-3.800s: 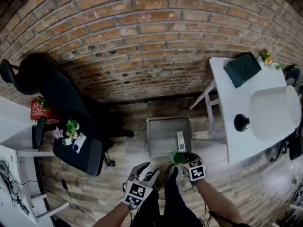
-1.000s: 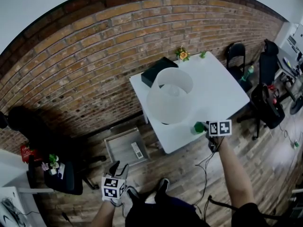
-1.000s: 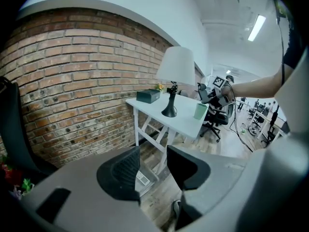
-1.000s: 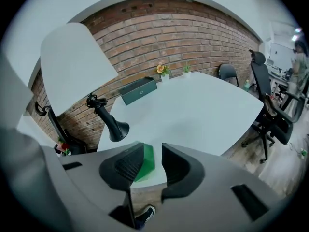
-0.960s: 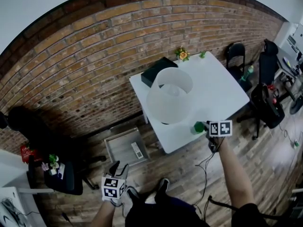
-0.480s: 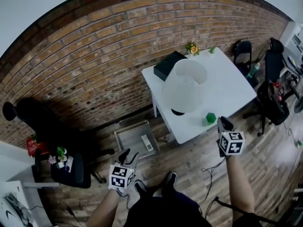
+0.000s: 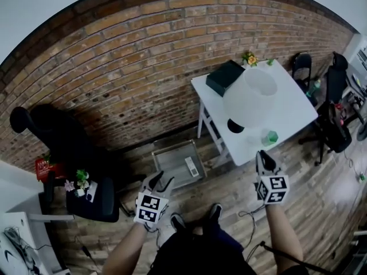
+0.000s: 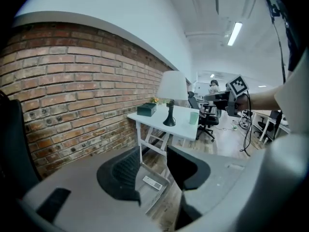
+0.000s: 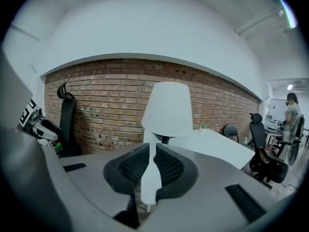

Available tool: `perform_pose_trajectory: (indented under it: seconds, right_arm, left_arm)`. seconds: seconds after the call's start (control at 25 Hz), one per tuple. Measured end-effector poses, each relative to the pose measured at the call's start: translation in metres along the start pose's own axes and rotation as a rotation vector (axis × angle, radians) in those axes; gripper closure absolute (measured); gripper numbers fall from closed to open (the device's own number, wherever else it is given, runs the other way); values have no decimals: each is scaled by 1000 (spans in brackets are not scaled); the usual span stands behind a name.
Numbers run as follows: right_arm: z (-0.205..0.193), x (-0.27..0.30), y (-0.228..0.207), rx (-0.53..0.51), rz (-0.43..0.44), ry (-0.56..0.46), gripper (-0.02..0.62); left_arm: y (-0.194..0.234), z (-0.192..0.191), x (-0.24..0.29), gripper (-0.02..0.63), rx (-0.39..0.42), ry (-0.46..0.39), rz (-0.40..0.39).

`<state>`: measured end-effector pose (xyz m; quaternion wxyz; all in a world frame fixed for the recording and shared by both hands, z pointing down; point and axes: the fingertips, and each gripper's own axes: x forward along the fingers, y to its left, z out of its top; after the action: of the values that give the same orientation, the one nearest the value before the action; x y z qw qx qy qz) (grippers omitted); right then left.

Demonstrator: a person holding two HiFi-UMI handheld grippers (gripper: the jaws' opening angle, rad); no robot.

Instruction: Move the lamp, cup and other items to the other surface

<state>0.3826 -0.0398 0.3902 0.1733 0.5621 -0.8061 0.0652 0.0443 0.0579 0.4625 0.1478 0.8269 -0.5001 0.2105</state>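
- Well, the lamp (image 7: pixel 250 96) has a wide white shade on a thin dark stem with a round black foot. It stands upright on the white desk (image 7: pixel 292 110).
- Near that foot, by the desk's front edge, stands a small green cup (image 7: pixel 269 137). A dark box (image 7: pixel 225 77) and a little bunch of flowers (image 7: pixel 249 58) sit at the far side by the wall.
- The right gripper (image 9: pixel 151 151) is held just short of the desk's near corner and points at the lamp. Its fingers (image 9: pixel 133 170) have just been closing and are all but together, with nothing held between them.
- The left gripper (image 8: pixel 153 161) is held well apart from the desk, its fingers (image 8: pixel 120 175) a little apart and empty. It is aimed over a grey tray (image 7: pixel 169 165) on the floor, with a remote (image 7: pixel 191 166) lying in it.
- The floor (image 7: pixel 235 195) is wood planks and a brick wall (image 7: pixel 143 67) runs behind the desk. A black office chair (image 7: pixel 51 130) stands off to the left.
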Motion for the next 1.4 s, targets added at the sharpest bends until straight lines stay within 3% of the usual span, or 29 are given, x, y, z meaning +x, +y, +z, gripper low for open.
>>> perform_pose_trajectory:
  seconds: [0.12, 0.4, 0.64, 0.96, 1.12, 1.4]
  right_arm:
    - [-10, 17, 52, -4, 50, 36, 506]
    - [-40, 60, 159, -2, 170, 108, 468]
    - [-86, 100, 214, -33, 281, 202, 470]
    - [-205, 183, 243, 52, 370, 384, 458]
    - [-259, 220, 244, 85, 392, 445, 471]
    - [-337, 281, 253, 49, 407, 541, 460]
  left_arm:
    - [21, -10, -20, 434, 28, 8, 9]
    - [67, -48, -54, 433, 21, 20, 33]
    - [83, -78, -50, 434, -58, 58, 60]
    - [101, -130, -5, 434, -188, 150, 124]
    - [98, -149, 36, 436, -208, 186, 111]
    - [98, -190, 92, 436, -260, 225, 90]
